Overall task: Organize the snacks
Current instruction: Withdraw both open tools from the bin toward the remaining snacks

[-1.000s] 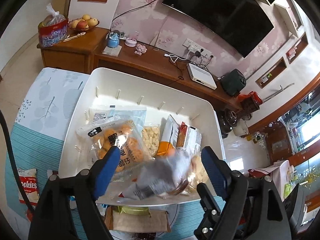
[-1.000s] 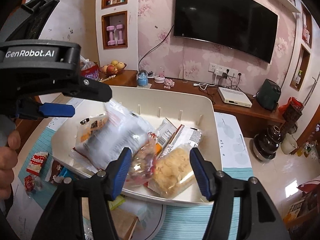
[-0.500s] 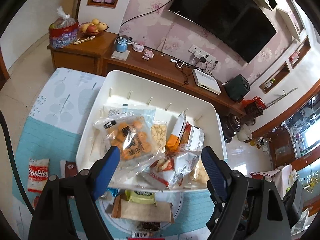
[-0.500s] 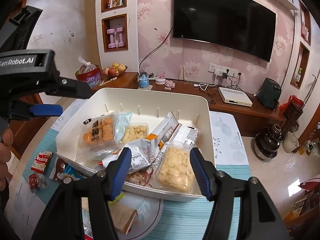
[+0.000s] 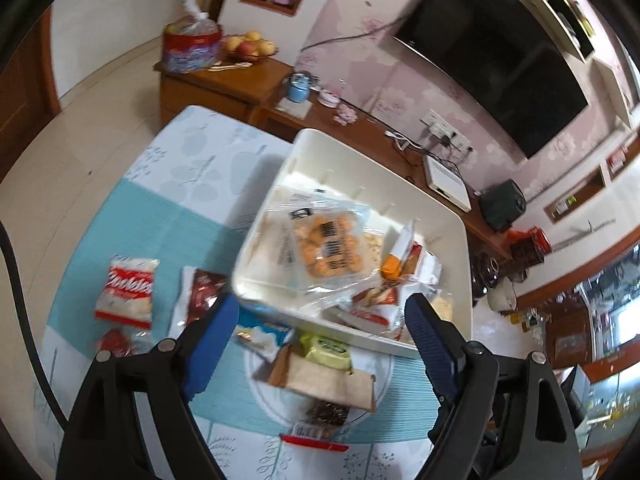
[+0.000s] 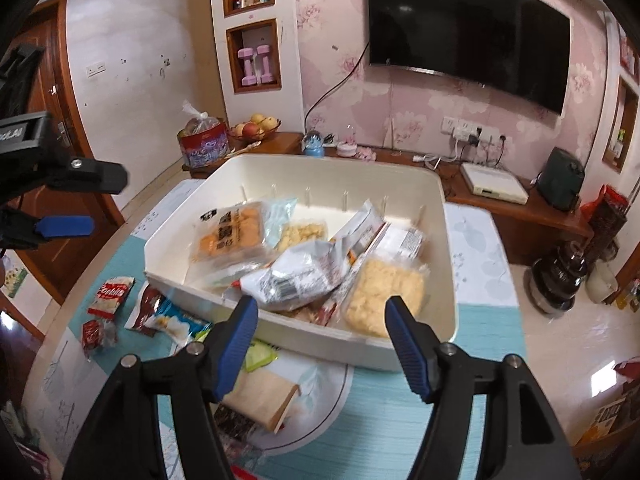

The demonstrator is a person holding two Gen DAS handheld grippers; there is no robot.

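A white bin [image 6: 448, 280] on the blue tablecloth holds several snack packs: an orange biscuit pack [image 6: 232, 232], a silvery packet [image 6: 304, 276] and a yellow puff pack [image 6: 384, 296]. My right gripper [image 6: 320, 308] hovers over the bin's near rim. Its jaws are opening and nothing is between them. My left gripper [image 5: 320, 316] stands open and empty, back from the bin's near left corner [image 5: 244, 292]. In the right wrist view it shows at the far left edge [image 6: 68, 226]. A red and white cookies packet [image 5: 128, 288] and a brown packet [image 5: 204, 288] lie on the cloth left of the bin.
A white plate [image 6: 320, 412] in front of the bin carries a brown box [image 5: 320, 376], a green packet [image 5: 326, 350] and a dark bar [image 6: 232, 420]. A small red sweet [image 6: 94, 332] and a blue-white packet [image 6: 176, 324] lie nearby. A wooden cabinet [image 6: 520, 216] stands behind the table.
The silvery packet went from mid-air between the grippers to lying in the bin. My left gripper drew back and left, rolling a little. The right jaws have spread wider.
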